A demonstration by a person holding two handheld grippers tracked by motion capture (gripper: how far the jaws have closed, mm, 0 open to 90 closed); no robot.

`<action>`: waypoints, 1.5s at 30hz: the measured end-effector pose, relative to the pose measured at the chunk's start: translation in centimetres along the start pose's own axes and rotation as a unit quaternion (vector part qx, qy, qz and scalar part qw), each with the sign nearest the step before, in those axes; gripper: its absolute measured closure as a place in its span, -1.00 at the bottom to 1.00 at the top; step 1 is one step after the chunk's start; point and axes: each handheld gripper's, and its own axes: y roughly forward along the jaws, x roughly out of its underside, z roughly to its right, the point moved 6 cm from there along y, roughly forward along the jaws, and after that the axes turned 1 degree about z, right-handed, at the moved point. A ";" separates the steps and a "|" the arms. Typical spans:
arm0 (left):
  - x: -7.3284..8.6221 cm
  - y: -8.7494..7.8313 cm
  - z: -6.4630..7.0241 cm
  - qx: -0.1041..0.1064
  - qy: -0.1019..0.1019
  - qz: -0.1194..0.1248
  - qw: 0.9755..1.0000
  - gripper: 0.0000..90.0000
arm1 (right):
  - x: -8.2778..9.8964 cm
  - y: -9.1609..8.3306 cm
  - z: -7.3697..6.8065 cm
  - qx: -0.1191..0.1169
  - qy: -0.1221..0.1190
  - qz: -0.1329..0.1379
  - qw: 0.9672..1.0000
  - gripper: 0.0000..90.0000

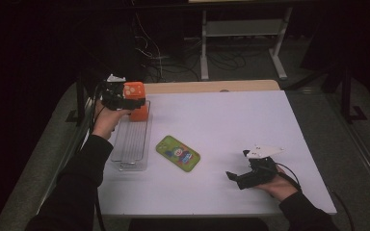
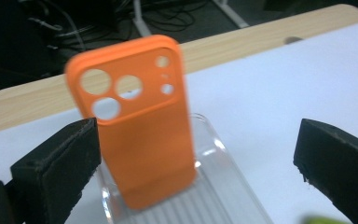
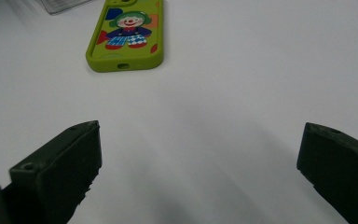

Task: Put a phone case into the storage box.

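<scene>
Left gripper view: the orange phone case point(image 2: 137, 121) is stood upright at the far end of the clear tray point(image 2: 223, 186), freed between the left gripper's point(image 2: 196, 163) wide jaws; the right gripper point(image 3: 198, 172) is parked wide open near the green case point(image 3: 128, 32).

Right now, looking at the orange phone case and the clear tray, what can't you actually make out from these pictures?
- Orange phone case: in the left gripper view, blur hides whether its lower end rests on the floor of the clear tray; in the high view the left gripper covers its left side.
- Clear tray: near end cut off by the bottom edge of the left gripper view.
- Green phone case: top cut off by the upper edge of the right gripper view; its printed figure is too small in the high view.
</scene>
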 end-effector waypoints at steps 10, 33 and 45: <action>0.2 -2.5 5.2 0.085 0.046 0.015 0.995 -1.00 | -0.2 -0.4 0.0 0.000 0.003 0.011 1.000 -1.00; 6.8 -4.1 16.2 0.222 0.128 0.012 0.966 -1.00 | -0.3 -0.5 -0.2 -0.001 0.004 -0.012 1.000 -1.00; 10.5 -5.1 16.5 0.241 0.137 0.018 0.961 -1.00 | -0.8 -0.8 0.2 0.004 0.014 -0.030 0.999 -1.00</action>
